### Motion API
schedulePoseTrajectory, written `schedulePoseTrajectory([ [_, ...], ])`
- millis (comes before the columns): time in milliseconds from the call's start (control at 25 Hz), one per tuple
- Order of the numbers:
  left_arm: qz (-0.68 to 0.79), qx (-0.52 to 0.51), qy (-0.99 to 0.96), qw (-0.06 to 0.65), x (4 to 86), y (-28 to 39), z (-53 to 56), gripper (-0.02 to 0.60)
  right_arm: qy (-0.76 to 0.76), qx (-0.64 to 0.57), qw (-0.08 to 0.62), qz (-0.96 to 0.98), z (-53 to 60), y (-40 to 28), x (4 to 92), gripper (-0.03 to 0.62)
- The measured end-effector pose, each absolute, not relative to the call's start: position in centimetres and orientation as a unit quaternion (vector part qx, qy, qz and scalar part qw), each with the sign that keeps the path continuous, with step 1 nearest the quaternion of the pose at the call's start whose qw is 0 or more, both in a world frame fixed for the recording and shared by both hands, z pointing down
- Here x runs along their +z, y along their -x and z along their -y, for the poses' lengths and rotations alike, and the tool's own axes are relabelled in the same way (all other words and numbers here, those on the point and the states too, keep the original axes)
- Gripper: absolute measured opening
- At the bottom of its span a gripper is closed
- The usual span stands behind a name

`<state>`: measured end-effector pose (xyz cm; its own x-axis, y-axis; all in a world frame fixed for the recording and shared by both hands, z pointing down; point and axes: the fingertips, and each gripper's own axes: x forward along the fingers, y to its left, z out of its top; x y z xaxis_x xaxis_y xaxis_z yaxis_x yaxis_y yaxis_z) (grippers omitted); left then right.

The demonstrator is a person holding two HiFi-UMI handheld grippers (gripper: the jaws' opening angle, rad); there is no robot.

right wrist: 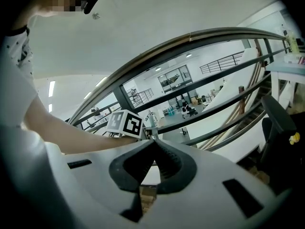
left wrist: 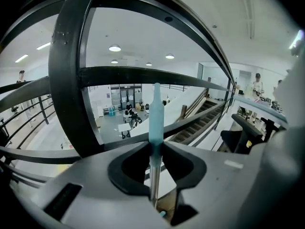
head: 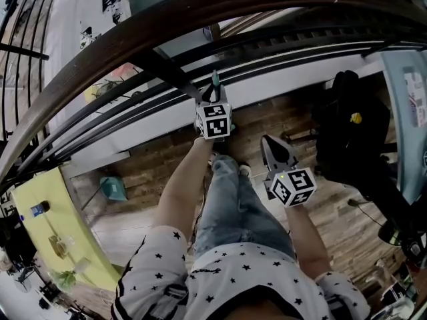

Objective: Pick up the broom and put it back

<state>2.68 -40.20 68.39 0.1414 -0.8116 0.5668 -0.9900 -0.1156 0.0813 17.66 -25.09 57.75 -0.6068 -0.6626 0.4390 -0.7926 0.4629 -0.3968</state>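
My left gripper (left wrist: 155, 152) is shut on the broom handle (left wrist: 156, 120), a thin metal shaft with a pale blue grip that stands upright between the jaws. From the head view, the left gripper (head: 215, 101) is held out close to the railing, and the broom handle's tip (head: 215, 81) pokes up above the marker cube. The broom's lower end is hidden behind the arm. My right gripper (head: 269, 143) hangs lower and to the right, over the person's leg. In its own view the right gripper (right wrist: 153, 145) has its jaw tips together with nothing between them.
A dark wooden handrail (head: 200, 15) with black bars (left wrist: 71, 80) curves just in front of both grippers, above an open hall. A black chair (head: 350, 132) stands at the right. A yellow table (head: 47, 225) and a teal object (head: 113, 187) are on the left.
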Motion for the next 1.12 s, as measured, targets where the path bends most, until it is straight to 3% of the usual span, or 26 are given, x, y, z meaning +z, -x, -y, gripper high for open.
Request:
schedulePoseTrajectory([
  [1120, 0.651, 0.204, -0.685, 0.256, 71.9, 2.6, 46.5, 0.095, -0.428, 0.299, 0.127, 0.843, 27.8, -15.5, 59.5, -0.006],
])
